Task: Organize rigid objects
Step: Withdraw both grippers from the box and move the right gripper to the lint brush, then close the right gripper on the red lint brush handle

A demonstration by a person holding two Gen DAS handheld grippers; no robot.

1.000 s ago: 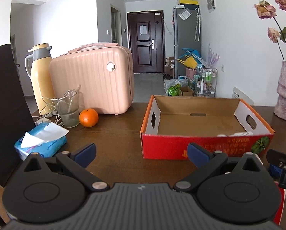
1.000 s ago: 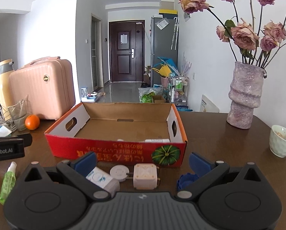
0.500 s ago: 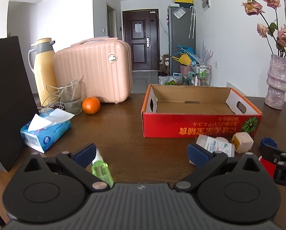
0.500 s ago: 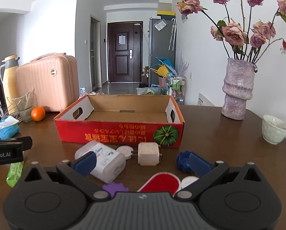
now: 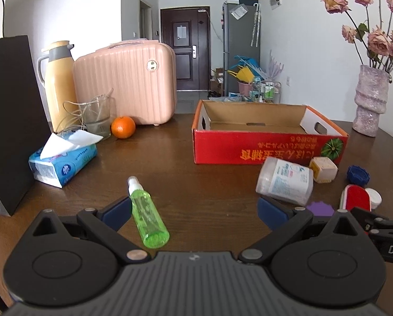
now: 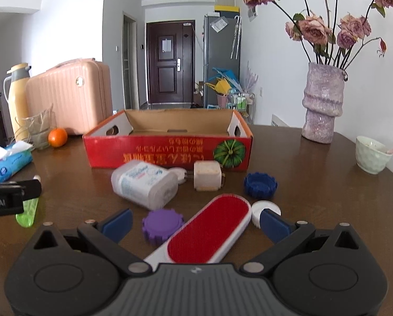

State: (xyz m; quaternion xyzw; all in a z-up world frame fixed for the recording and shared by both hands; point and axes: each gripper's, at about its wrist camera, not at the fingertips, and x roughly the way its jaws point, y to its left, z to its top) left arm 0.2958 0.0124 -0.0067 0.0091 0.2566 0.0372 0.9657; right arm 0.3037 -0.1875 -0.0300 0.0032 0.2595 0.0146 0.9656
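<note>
Lint brush [image 6: 209,233] flat on bench [image 6: 314,184], between my right fingers [image 6: 272,222], spread wide, empty. Judged light, stiff; pinch white rim, avoid red pile. Left fingers [image 5: 116,212] wide beside spray bottle [image 5: 147,217].

The black gripper body [image 6: 4,197] at the near left edge of the right wrist view reads "bot.AI". In the left wrist view, the gripper body [image 5: 391,247] at the near right shows "DA". The red cardboard box [image 6: 167,152] carries upside-down yellow characters, unreadable.

Lint brush [image 6: 209,233] handle hidden (behind right gripper [image 6: 195,222] body).
</note>
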